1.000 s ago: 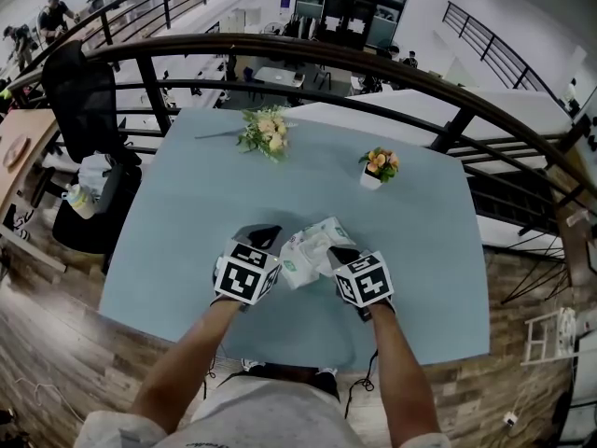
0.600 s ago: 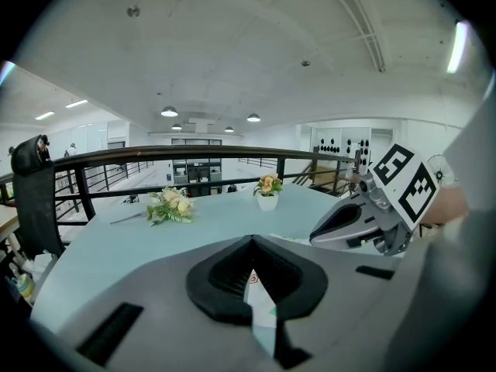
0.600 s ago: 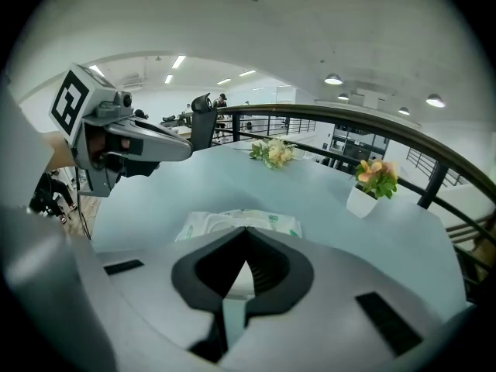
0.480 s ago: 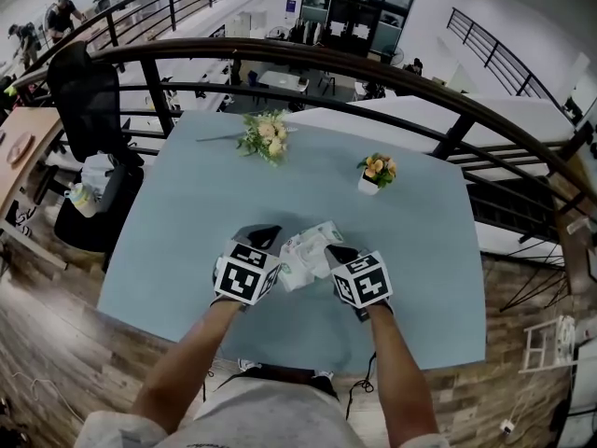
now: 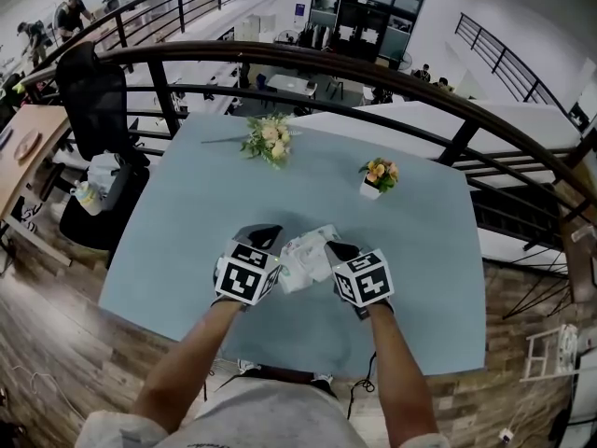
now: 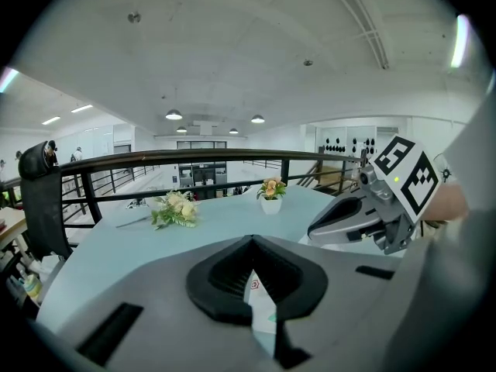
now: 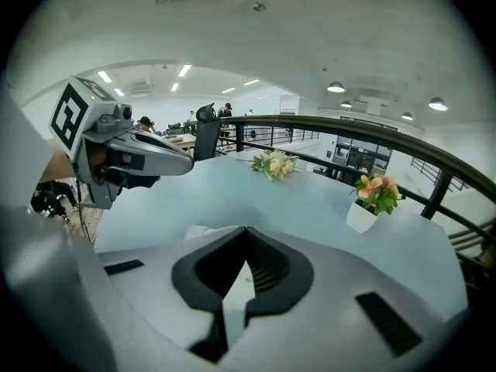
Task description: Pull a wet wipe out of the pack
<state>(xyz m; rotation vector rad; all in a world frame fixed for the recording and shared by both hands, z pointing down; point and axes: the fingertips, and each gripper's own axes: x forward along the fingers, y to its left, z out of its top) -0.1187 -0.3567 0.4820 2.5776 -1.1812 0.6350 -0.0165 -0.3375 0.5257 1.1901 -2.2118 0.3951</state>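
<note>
On the blue surface (image 5: pixel 187 203) the pack (image 5: pixel 303 255) sits between 2 grippers: left gripper (image 5: pixel 264 239) jaws clamped on its edge, right gripper (image 5: pixel 340 252) jaws pinched together on a white fold, apparently the wet wipe (image 7: pixel 235 285), barely drawn out, so most of the pull remains.

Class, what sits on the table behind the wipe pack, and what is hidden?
Behind the pack, farther along the table, are a small flower pot and a loose bunch of flowers. The table surface directly under the pack is covered.
</note>
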